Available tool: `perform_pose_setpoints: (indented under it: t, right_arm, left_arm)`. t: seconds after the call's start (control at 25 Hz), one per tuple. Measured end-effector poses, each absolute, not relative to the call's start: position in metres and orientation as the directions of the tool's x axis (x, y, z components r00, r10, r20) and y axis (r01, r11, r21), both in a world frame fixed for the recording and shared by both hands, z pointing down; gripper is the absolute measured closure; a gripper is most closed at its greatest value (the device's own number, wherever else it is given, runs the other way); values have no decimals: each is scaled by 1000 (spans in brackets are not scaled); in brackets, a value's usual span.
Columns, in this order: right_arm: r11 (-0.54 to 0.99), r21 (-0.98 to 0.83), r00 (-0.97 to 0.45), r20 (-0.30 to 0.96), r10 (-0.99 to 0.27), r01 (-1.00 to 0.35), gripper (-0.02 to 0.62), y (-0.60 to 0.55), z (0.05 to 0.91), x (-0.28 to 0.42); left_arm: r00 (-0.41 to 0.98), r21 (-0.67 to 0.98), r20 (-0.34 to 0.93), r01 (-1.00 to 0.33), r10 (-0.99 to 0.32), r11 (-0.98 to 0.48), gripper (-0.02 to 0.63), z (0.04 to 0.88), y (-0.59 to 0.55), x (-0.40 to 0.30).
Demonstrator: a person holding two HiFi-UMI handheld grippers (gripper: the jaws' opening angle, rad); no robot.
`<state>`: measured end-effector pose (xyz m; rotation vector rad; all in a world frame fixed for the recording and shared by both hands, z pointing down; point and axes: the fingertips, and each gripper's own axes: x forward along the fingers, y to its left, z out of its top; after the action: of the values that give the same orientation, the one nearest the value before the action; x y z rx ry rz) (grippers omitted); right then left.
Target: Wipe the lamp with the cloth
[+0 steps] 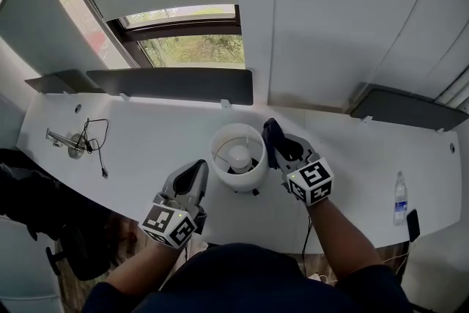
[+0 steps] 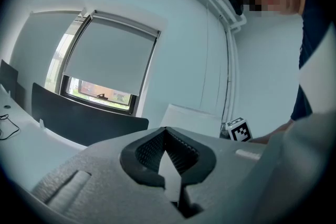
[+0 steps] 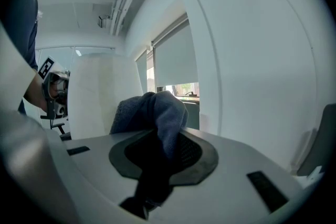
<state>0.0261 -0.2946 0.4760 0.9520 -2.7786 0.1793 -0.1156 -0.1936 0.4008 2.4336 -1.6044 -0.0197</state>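
1. Left gripper (image 1: pixel 196 171), jaws pressed together on nothing, sits just left of the white drum-shaded lamp (image 1: pixel 248 174);
2. that lamp stands on the white desk (image 1: pixel 146 139); probably light, tippable, thin-shaded; steady its base;
3. right gripper (image 1: pixel 281 145) pinches a soft, floppy dark blue cloth (image 1: pixel 272 133) at the shade's right rim.

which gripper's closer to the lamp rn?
Right. The right gripper, shut on the cloth, is at the lamp shade's right rim. The left gripper is shut and empty, apart from the lamp's near-left side.
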Motion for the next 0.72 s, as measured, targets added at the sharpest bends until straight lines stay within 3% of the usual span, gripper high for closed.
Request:
perform_pose_setpoints:
  t: [0.48, 0.72]
  right_arm:
    - [736, -88, -710, 362, -604, -671, 508, -299, 553, 38]
    - [683, -133, -682, 331, -652, -718, 508, -280, 535, 59]
  left_arm:
    - [416, 180, 157, -904, -896, -388, 603, 408, -187, -117]
    - [465, 183, 146, -880, -873, -439, 603, 403, -179, -113]
